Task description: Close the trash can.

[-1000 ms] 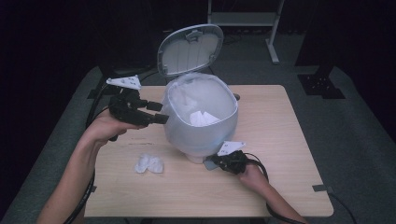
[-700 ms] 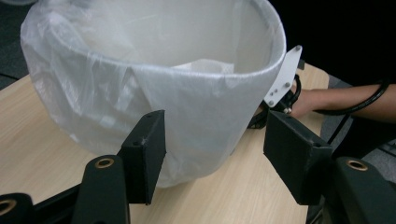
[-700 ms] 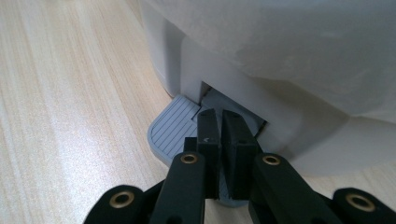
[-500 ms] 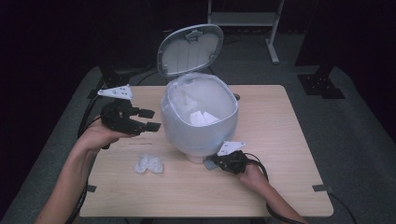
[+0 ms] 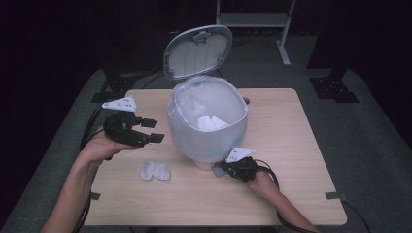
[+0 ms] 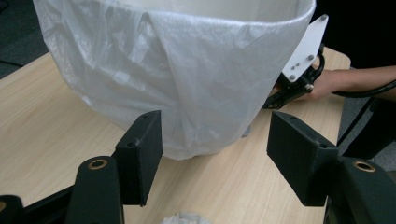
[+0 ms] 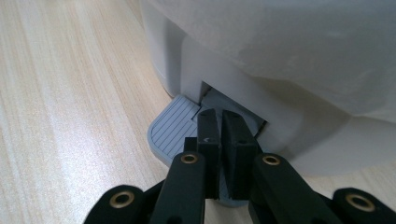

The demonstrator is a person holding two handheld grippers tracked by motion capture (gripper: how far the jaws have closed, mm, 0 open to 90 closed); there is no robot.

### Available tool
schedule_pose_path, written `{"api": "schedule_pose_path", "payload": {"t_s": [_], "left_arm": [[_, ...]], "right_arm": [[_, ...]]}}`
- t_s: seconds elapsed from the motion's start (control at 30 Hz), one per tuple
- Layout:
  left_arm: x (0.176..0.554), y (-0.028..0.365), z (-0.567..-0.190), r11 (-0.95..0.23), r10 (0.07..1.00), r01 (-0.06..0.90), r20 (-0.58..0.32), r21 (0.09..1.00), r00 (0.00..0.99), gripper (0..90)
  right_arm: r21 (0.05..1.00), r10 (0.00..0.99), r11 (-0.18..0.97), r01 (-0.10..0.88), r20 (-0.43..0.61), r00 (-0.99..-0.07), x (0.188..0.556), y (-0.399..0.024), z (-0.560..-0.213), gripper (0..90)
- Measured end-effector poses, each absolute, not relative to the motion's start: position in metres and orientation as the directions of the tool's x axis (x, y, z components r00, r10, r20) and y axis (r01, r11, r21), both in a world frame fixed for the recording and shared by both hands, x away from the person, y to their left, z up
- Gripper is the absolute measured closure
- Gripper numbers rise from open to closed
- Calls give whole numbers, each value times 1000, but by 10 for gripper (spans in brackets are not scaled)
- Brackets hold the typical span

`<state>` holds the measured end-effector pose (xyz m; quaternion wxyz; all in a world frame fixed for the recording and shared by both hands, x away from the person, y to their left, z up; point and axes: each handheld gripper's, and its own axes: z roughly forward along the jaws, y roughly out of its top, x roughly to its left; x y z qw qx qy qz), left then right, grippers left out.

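The grey ribbed pedal (image 7: 175, 128) of the white bag-lined bin (image 5: 208, 121) is pressed by the clenched right gripper (image 7: 221, 135); the empty left gripper (image 5: 154, 130), fingers released and just widened, is seen above the crumpled white paper (image 5: 154, 170).

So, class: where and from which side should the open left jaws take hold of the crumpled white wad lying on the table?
Grip the crumpled wad across its narrow middle, coming straight down from above: it lies low and loose on the table, clear of the bin, so the left gripper can probably straddle it.

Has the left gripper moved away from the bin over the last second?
Yes. The left gripper has drawn back from the bin rim, left and lower in the high view, toward the crumpled tissue; its empty jaws have just been opening.
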<state>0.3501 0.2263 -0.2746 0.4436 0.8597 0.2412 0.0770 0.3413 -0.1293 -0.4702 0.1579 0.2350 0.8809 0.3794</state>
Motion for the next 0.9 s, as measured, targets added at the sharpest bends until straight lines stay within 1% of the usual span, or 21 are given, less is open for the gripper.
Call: {"api": "schedule_pose_path", "payload": {"t_s": [0.27,0.33,0.63,0.9], "left_arm": [[348,233,-289,-505,498,359,-74,785,864,333],[348,235,-291,-520,500,355,-60,777,864,332],[344,239,-304,-532,506,365,-59,764,860,314],[341,243,-324,-531,509,383,-76,756,857,310]], "right_arm": [[744,534,601,292,-101,-840,341,-129,-470,857],[744,533,601,292,-101,-840,341,-129,-470,857],[742,533,602,295,-99,-840,341,-129,-470,858],[739,533,608,290,-109,-839,340,-128,-470,860]]}}
